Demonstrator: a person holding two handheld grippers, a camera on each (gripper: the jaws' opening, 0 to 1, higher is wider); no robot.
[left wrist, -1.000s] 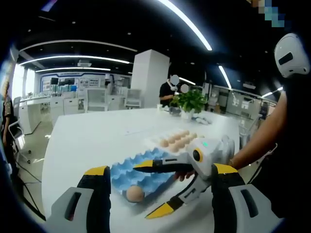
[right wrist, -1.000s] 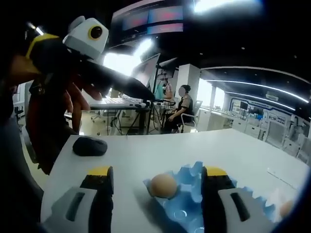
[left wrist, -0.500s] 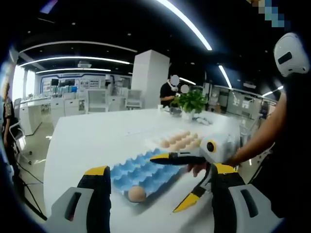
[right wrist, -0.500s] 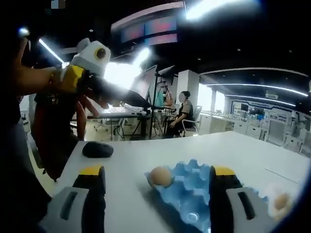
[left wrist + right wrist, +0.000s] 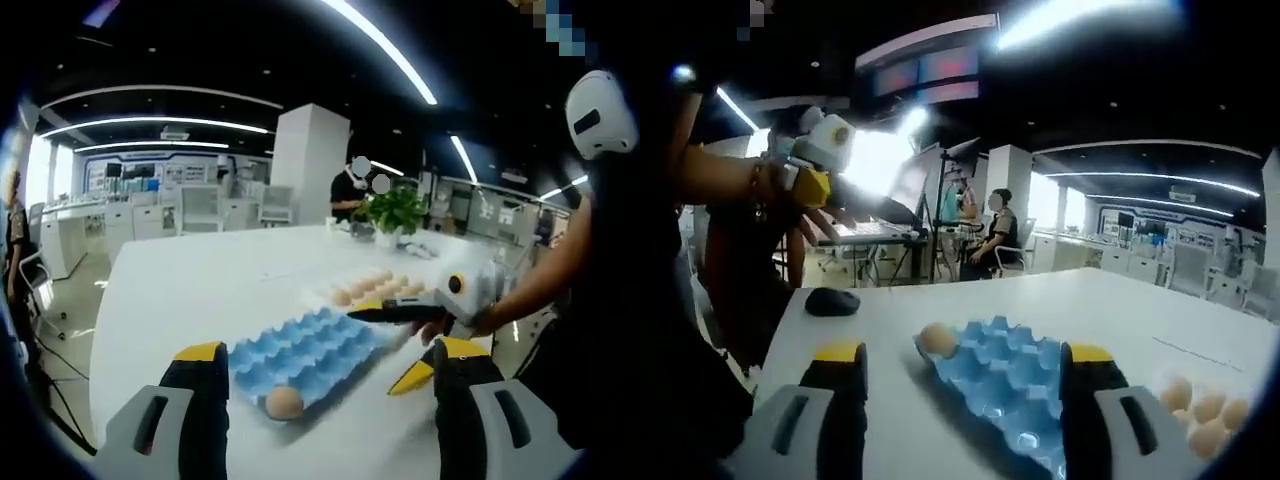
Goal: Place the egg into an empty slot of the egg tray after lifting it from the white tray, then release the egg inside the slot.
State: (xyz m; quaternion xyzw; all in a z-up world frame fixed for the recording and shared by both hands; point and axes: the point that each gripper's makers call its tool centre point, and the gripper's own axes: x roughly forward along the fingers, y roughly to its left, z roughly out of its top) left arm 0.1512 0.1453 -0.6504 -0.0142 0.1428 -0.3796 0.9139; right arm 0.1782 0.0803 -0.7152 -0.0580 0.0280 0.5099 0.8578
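Egg (image 5: 284, 402) sits in a corner slot of the blue egg tray (image 5: 305, 353), just ahead of the left gripper (image 5: 330, 385) and between its two yellow-tipped jaws, which stand wide apart with nothing held. The tray lies on a white table (image 5: 190, 290). Beyond the blue tray's far end, more eggs (image 5: 372, 288) rest in a white tray (image 5: 322, 290). The right gripper (image 5: 400, 345) reaches in from the right of the left gripper view, held over the table beside the blue tray, its jaws spread wide and empty. In the right gripper view the same egg (image 5: 936, 339) lies at the near left corner of the blue tray (image 5: 1010, 385), ahead of the parted jaws, and a dark mouse (image 5: 832, 301) rests further left on the table.
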